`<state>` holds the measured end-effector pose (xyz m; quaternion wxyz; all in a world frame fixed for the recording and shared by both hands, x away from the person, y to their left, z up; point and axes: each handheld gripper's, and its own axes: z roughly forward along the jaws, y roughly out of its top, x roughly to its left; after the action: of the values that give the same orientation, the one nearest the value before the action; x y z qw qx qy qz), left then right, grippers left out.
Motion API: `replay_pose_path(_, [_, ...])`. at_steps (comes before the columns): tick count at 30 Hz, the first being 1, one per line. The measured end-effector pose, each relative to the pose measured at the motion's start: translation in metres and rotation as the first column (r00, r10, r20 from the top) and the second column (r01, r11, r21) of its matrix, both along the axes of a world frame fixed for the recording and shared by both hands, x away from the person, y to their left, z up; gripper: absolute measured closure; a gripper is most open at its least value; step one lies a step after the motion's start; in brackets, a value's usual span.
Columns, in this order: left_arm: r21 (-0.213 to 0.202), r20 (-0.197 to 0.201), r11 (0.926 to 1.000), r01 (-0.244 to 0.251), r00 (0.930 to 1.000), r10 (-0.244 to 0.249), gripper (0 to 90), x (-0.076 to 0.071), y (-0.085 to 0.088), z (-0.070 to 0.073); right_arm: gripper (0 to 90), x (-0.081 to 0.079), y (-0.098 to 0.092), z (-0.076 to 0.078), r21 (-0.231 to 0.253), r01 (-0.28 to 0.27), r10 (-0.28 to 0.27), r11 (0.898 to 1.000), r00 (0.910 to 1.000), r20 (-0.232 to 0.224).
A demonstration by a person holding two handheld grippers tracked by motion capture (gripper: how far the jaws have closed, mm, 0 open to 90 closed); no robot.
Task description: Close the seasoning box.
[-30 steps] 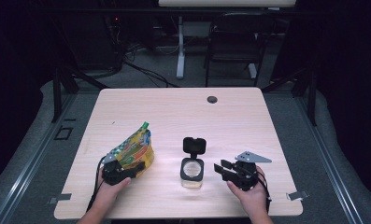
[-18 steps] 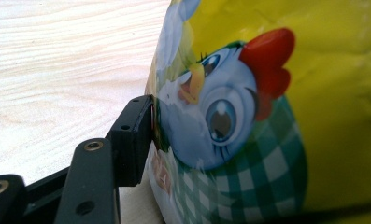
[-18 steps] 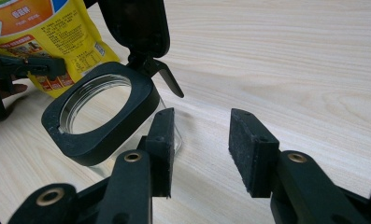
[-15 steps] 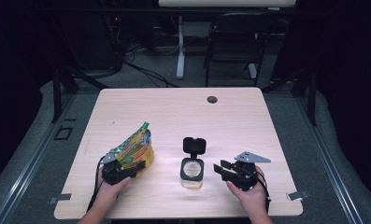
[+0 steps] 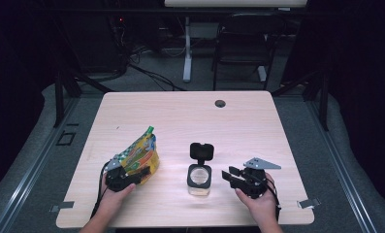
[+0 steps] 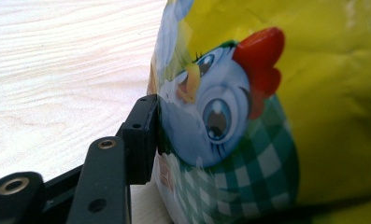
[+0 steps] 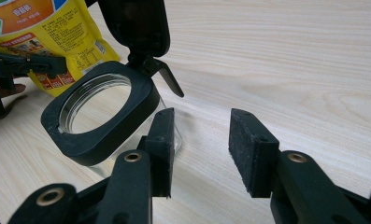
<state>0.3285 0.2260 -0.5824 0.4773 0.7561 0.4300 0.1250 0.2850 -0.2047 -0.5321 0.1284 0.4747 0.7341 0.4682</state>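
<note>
- Left claw (image 5: 137,175), jaws just closing, presses a pad against the yellow snack bag (image 5: 140,154) standing on the worktop (image 5: 190,116).
- Right claw (image 7: 199,149) gapes empty beside the open-lidded jar (image 7: 103,116).

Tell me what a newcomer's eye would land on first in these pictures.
The bright yellow snack bag with its cartoon chicken, at the table's near left, between the jaws of the left gripper, which have just been closing. Right of it stands a clear jar, black lid flipped open. The right gripper waits open beside the jar.
</note>
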Motion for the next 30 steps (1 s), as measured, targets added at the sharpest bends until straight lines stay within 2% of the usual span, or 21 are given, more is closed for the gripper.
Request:
replay_pose_path(9, [0.0, -0.007, 1.0, 0.008, 0.9999, -0.008, 51.2, 0.0, 0.001, 0.003, 61.3, 0.0, 0.0, 0.0, -0.002, 0.001, -0.001, 1.0, 1.0, 0.001])
replay_pose_path(23, [0.008, 0.032, 0.9998, 0.016, 0.9994, -0.016, 51.5, -0.003, 0.001, 0.01, 61.3, 0.0, -0.001, 0.001, -0.002, 0.003, -0.003, 1.0, 1.0, 0.006])
replay_pose_path(26, [0.022, 0.036, 0.9995, 0.021, 0.9991, -0.022, 51.6, -0.004, 0.001, 0.013, 61.2, 0.0, -0.001, 0.001, -0.012, 0.0, 0.0, 1.0, 0.9999, 0.011])
replay_pose_path(30, [0.03, 0.064, 0.9993, 0.023, 0.9977, -0.025, 51.6, -0.007, 0.001, 0.018, 60.1, 0.0, -0.002, 0.002, -0.009, -0.001, 0.001, 1.0, 0.9996, 0.028])
